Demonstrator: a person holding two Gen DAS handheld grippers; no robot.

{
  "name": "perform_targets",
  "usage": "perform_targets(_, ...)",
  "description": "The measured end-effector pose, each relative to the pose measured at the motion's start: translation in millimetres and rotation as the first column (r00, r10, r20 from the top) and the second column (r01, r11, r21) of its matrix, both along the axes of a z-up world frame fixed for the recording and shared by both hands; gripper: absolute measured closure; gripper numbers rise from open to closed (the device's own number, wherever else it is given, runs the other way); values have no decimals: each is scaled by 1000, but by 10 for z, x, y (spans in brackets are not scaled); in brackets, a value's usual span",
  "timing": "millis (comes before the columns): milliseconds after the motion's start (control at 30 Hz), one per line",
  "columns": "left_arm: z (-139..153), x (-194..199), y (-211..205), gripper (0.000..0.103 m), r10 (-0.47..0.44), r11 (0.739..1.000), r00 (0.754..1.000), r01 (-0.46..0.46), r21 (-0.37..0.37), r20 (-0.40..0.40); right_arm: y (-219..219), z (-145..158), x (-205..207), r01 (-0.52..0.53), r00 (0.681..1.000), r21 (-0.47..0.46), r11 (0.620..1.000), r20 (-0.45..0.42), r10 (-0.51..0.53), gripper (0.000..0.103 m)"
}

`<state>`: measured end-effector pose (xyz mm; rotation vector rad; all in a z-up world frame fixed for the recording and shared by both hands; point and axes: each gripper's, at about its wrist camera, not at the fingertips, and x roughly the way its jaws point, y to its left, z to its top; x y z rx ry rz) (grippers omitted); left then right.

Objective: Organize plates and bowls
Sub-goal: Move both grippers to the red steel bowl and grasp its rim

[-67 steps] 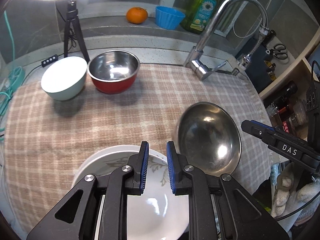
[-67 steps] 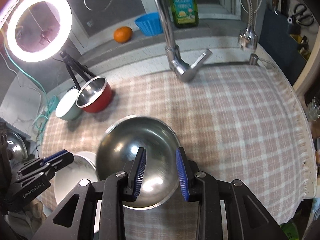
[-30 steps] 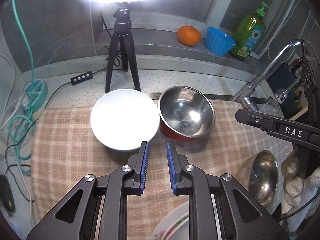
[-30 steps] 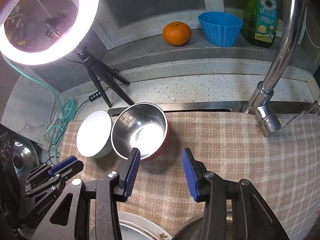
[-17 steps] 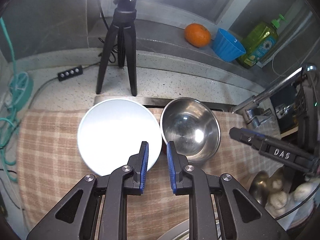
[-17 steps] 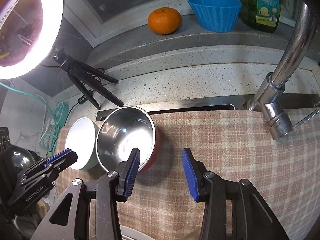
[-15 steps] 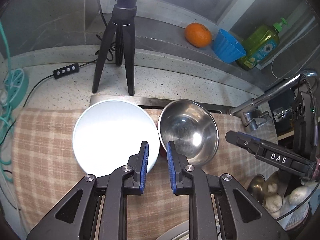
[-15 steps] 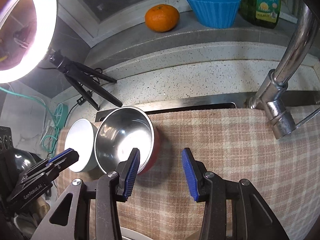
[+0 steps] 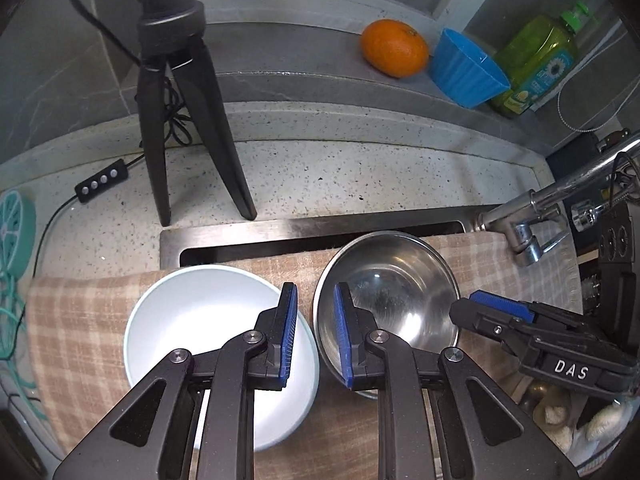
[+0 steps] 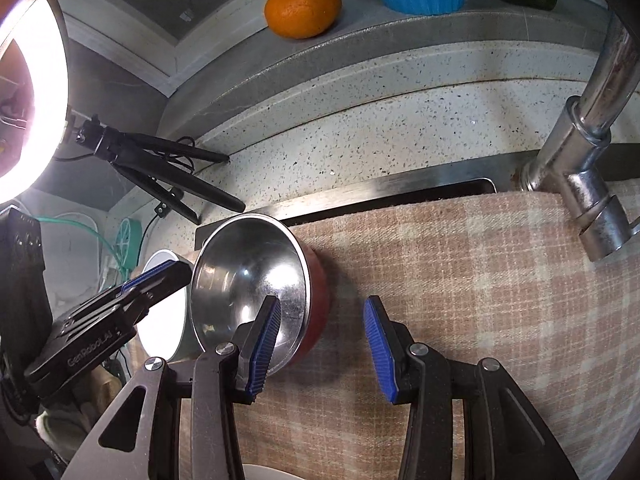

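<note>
1. In the left wrist view, a black tripod (image 9: 176, 92) stands at the upper left on the speckled worktop (image 9: 320, 176).
2. The white bowl (image 9: 208, 332) sits at lower centre-left on the checked cloth (image 9: 80, 320), beside the steel bowl (image 9: 392, 288).
3. The left tongs (image 9: 314, 332) hover at lower centre with a narrow gap, holding nothing; one pad is over the white bowl's right rim, the other over the steel bowl's left rim.
4. An orange (image 9: 394, 52), a blue cup (image 9: 464, 72) and a green bottle (image 9: 536, 64) line the ledge at upper right, and the tap (image 9: 540, 216) is at mid right.
5. In the right wrist view, a ring light (image 10: 28, 112) glows at the left edge.
6. The steel bowl (image 10: 248, 276), red outside, lies left of centre, with the white bowl (image 10: 164, 320) touching its left side.
7. The right tongs (image 10: 320, 344) gape wide at lower centre, gripping nothing; the left pad overlaps the steel bowl's rim, the right pad is over the cloth (image 10: 480, 280).
</note>
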<state>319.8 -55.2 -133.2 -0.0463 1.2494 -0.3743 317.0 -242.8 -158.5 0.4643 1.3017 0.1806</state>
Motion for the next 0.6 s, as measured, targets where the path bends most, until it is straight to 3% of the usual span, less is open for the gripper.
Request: perform_targets(600,-85,119,-221,86,-52,996,999,51,74,8,15,-86,5,-4,1000,8,1000,-30,5,72)
